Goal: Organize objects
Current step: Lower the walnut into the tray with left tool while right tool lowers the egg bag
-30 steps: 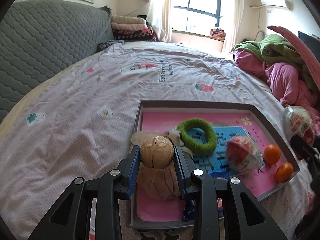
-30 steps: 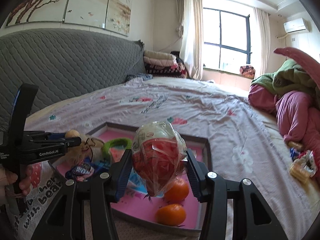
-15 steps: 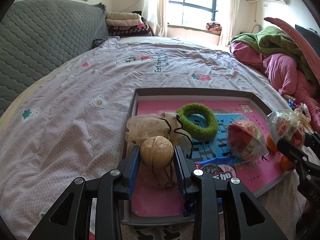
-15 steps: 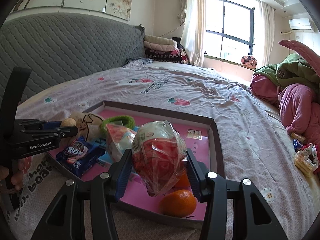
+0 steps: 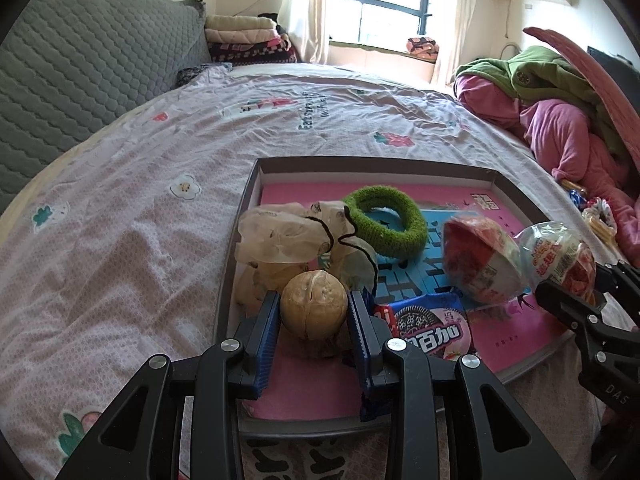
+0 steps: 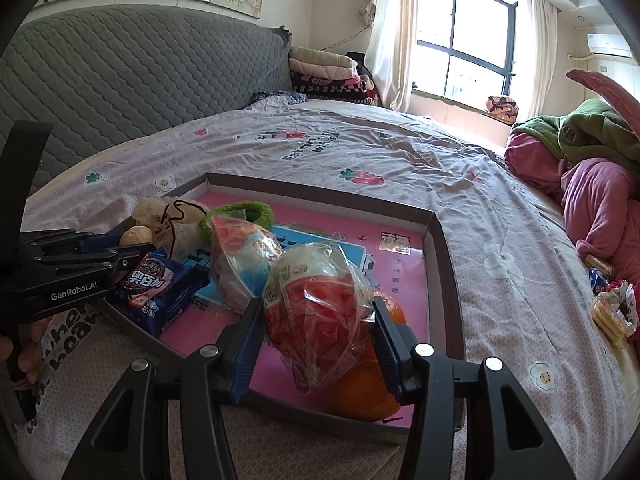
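Note:
A shallow pink-floored tray point(image 5: 516, 186) point(image 6: 446, 248) lies on the bed. My left gripper point(image 5: 313, 310) is shut on a round tan walnut point(image 5: 313, 309), held just over the tray's near left corner; in the right wrist view the walnut point(image 6: 136, 235) shows at the left. My right gripper point(image 6: 318, 320) is shut on a red-and-white wrapped snack point(image 6: 316, 308) point(image 5: 560, 258) over the tray's near right part, above an orange point(image 6: 362, 388). In the tray lie a green hair ring point(image 5: 382, 220), a sheer pouch point(image 5: 280, 236), a blue cookie pack point(image 5: 430, 326) and another wrapped snack point(image 5: 480, 260).
The tray rests on a lilac flowered bedspread point(image 5: 120, 208). A grey quilted headboard point(image 6: 120, 76) stands at the left. Pink and green bedding point(image 6: 592, 168) is heaped at the right, with small wrapped items point(image 6: 608, 312) beside it. A hand point(image 6: 24, 348) holds the left gripper.
The right gripper has come down with the wrapped snack closer over the tray and its oranges. The left gripper has tipped a little further over the tray, still gripping the walnut.

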Demonstrator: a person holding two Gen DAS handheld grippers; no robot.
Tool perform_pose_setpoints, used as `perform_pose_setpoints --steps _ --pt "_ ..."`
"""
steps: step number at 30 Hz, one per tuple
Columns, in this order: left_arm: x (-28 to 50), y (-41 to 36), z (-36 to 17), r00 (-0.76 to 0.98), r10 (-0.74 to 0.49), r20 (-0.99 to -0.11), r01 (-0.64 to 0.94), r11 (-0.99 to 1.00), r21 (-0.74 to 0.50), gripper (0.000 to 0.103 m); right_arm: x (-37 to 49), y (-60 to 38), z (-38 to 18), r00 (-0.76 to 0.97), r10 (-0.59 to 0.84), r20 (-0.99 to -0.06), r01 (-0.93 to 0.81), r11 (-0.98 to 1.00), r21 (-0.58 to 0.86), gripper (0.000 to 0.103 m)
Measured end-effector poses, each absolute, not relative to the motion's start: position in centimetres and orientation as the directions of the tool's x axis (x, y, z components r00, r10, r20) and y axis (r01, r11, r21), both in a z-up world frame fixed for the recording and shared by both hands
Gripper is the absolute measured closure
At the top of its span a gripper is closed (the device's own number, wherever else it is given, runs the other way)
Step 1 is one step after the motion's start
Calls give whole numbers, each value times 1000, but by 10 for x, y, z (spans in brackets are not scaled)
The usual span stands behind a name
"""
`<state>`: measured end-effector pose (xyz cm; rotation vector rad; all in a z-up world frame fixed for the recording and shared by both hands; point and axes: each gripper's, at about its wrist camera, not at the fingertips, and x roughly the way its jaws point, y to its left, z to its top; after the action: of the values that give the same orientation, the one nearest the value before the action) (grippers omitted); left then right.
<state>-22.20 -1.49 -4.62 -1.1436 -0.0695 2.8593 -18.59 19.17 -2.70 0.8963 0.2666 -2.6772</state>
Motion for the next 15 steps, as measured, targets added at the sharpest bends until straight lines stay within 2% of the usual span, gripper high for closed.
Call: perform_pose_setpoints --steps 15 --pt "-217 -5 -47 -719 83 -690 -60 -997 -57 69 -189 180 -28 -754 -223 -619 371 -921 -120 51"
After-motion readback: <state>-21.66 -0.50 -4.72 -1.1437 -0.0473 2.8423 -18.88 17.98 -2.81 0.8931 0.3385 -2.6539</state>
